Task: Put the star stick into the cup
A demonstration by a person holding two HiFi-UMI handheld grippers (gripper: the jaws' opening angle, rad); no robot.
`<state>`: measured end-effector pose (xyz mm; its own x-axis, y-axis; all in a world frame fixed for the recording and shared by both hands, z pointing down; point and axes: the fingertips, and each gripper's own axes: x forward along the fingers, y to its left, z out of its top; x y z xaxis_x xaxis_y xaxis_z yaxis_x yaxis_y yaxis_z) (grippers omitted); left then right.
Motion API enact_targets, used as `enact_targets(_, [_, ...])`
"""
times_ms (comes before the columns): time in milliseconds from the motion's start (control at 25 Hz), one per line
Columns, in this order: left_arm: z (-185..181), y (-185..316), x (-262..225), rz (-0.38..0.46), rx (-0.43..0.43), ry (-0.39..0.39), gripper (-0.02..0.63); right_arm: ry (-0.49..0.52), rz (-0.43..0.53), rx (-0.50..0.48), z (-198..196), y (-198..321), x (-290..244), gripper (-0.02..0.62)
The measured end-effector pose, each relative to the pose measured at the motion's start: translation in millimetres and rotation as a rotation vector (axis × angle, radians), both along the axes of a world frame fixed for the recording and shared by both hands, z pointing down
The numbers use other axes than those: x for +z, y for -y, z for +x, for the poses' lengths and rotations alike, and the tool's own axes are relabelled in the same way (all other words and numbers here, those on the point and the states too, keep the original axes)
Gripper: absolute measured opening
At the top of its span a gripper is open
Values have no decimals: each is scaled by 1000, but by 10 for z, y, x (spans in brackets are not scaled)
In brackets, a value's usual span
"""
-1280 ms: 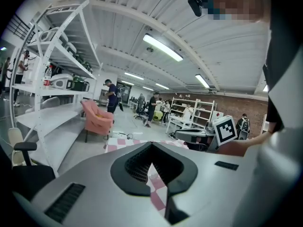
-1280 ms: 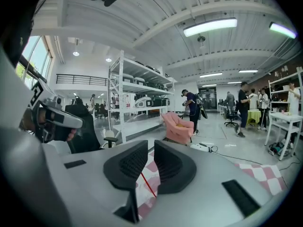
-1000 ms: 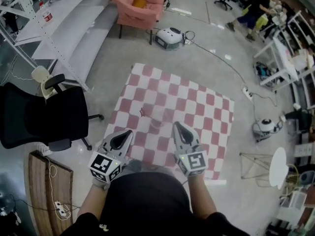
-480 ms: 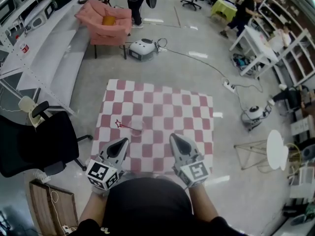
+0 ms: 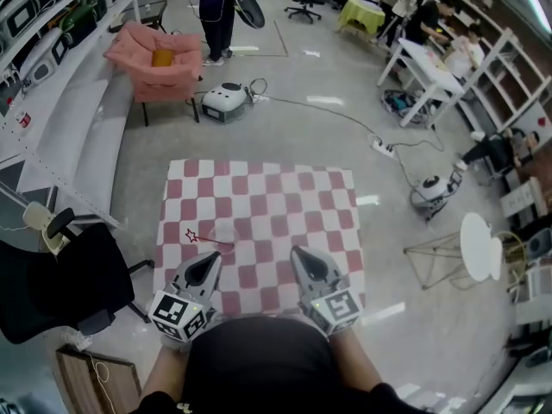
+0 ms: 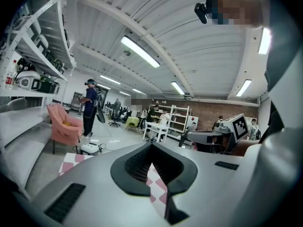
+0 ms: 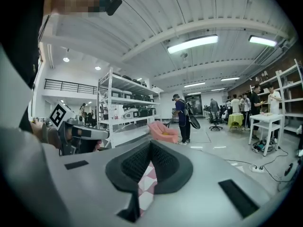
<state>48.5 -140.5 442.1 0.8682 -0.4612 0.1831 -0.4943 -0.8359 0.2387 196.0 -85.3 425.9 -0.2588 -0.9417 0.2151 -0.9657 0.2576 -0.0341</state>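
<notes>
The star stick [image 5: 193, 236] is a thin red rod with a star at its left end. It lies on the red-and-white checkered table [image 5: 285, 205], left of the middle. The clear cup [image 5: 224, 231] stands just right of the star, faint against the cloth. My left gripper [image 5: 210, 262] and right gripper [image 5: 302, 256] hover over the table's near edge, both shut and holding nothing. Each stops short of the stick and cup. In the left gripper view the left gripper [image 6: 151, 148] shows only a sliver of cloth between closed jaws, as does the right gripper [image 7: 150, 148] in its own view.
A black office chair [image 5: 52, 274] stands left of the table. Beyond the table are a pink armchair [image 5: 151, 59], a white floor machine [image 5: 226, 102] with a cable, and a standing person [image 5: 216, 7]. A wire stool [image 5: 435, 253] and a round white table [image 5: 479, 248] are at the right.
The head view has drawn back and swung, so the table looks smaller and sits further left. Both grippers stay shut near the table's near edge; stick and cup have not moved on the cloth.
</notes>
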Motion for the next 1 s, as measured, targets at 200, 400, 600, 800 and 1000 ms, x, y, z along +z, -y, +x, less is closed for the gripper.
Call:
enact_targets(200, [79,3,11,-5,15,-7,40,-25,-9,10,60,-5,42,15])
enact_targets(400, [133,26,23,-1,23,-8,40,-21,-19,22,95,5,89,15])
enact_targets(600, [154,35,7,0,24,-5,40,-15,-18,19,95,23,88,15])
enact_targets(800, [131,35,-4,-2,19,-4,40,-8,-26,20,81,30,87,15])
enact_targets(1000, [131,24,-17,0,15,-8,40,-2,-30,22,85,9,89,15])
